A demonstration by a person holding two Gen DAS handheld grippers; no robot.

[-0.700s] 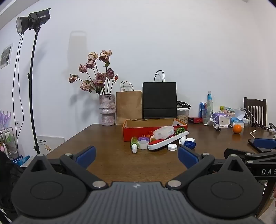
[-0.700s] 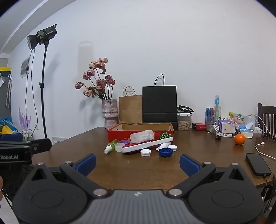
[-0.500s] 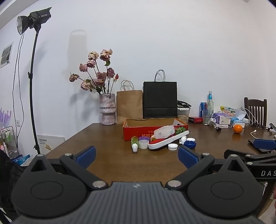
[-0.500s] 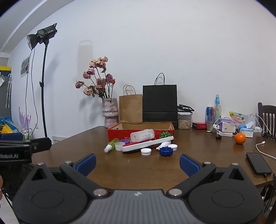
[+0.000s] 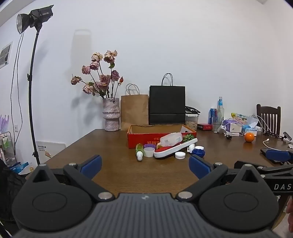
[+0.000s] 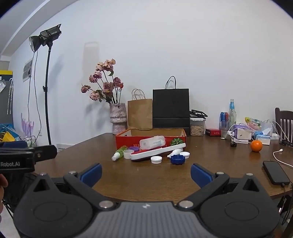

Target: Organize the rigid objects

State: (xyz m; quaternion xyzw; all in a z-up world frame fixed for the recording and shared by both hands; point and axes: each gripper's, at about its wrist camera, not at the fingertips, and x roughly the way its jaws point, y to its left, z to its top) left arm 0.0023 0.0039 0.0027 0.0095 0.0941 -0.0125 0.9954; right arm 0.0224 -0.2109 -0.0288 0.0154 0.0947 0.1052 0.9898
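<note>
A brown wooden counter [image 5: 117, 175] stands against a plain white wall, and a small heap of hard odds and ends lies near its middle. A red cardboard box [image 5: 144, 140] sits open there. Just in front of it a red and white slipper [image 5: 174, 149] lies tilted, with a clear plastic case [image 5: 171, 139] resting on top and a small green striped ball [image 5: 188, 137] at its far end. To the left of the slipper are a white cup [image 5: 149, 152], a purple lid [image 5: 149, 146] behind it, and a green spray bottle [image 5: 139, 150] lying on its side. To the right lie a white cap [image 5: 180, 155] and a blue cap [image 5: 198, 152], close together.

The left gripper [image 5: 145, 164] hangs at the near edge of the counter, its jaws wide apart with nothing between them, well apart from the heap. The right gripper [image 6: 146, 173] does the same, jaws spread and empty.

Behind the box stand a vase of dried roses [image 5: 110, 117], a brown paper bag [image 5: 134, 111] and a black paper bag [image 5: 167, 105]. Further right are an orange [image 6: 256, 146] and a phone [image 6: 276, 172] on a cable. A studio lamp [image 5: 34, 15] on a stand rises at the left.
</note>
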